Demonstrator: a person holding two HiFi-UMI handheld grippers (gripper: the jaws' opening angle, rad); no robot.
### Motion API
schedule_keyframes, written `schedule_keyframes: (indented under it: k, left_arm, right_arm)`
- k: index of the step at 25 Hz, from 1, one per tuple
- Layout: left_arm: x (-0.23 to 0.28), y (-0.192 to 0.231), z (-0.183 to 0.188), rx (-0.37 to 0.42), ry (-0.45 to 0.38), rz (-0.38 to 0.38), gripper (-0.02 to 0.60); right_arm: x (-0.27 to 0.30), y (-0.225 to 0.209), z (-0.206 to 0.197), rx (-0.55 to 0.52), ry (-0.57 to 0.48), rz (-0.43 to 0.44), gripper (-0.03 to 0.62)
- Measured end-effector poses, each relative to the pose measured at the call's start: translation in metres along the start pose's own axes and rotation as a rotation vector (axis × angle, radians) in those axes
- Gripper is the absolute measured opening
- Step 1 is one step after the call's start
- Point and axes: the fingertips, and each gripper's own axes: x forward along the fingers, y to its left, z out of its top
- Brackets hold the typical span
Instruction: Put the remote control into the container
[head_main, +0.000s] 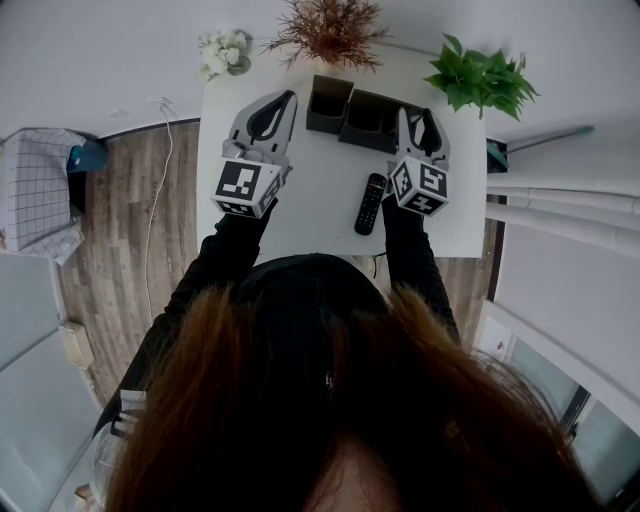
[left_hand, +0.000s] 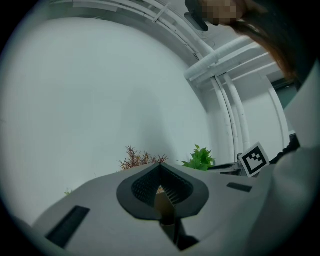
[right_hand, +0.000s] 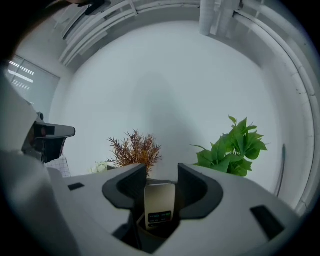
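Clear middle, crowded far edge
The table (head_main: 320, 190) lies bare at its middle; the container (head_main: 327, 122) blocks the far edge, brown plant (head_main: 330, 30) and green plant (head_main: 480, 80) seemingly just behind.

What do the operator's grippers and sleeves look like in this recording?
The left gripper and the right gripper both have pale grey moulded shells. Their fingers are rounded and black, with ribbed inner faces. Each gripper carries a cube of black-and-white square markers at its rear. The person wears black long sleeves. No cables show on either gripper.
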Motion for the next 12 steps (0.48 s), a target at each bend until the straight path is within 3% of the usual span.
schedule_keyframes:
  k: [2, 4, 12]
  left_arm:
    - [-0.001, 0.0, 0.002, 0.0, -0.004, 0.002, 0.009]
    - [-0.002, 0.001, 0.003, -0.001, -0.009, 0.002, 0.009]
    - [-0.007, 0.004, 0.008, 0.0, -0.032, 0.011, 0.009]
  right_arm:
    - [-0.002, 0.001, 0.012, -0.017, -0.026, 0.002, 0.179]
    - [-0.004, 0.002, 0.023, -0.04, -0.051, 0.003, 0.057]
    - [-0.019, 0.008, 0.058, -0.074, -0.125, 0.019, 0.02]
